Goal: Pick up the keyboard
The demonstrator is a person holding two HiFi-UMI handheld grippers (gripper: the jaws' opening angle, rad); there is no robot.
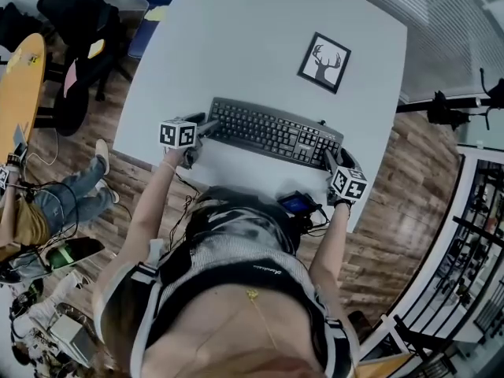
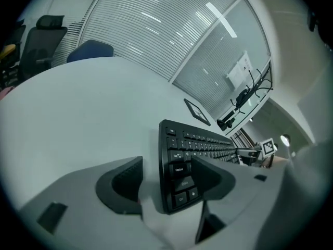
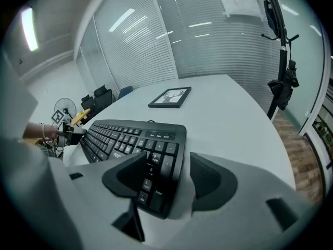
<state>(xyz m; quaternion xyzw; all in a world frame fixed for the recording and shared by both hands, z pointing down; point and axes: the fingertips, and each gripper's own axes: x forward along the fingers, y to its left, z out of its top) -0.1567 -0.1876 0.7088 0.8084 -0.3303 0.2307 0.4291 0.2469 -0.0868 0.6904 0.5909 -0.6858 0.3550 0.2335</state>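
A black keyboard (image 1: 272,131) lies flat on the white table (image 1: 260,30), near its front edge. My left gripper (image 1: 206,124) stands open around the keyboard's left end (image 2: 179,171): one pad hangs over the keys, the other sits off the outer edge with a gap. At the number-pad end (image 3: 156,160), my right gripper (image 1: 331,160) is likewise open, one pad over the keys and one beyond the edge, not pressing. Both ends of the keyboard rest on the table.
A framed deer picture (image 1: 324,61) lies behind the keyboard. Office chairs (image 1: 79,22) stand past the table's left side, and a seated person (image 1: 47,203) is at the left by an orange board (image 1: 20,85). Wooden floor surrounds the table.
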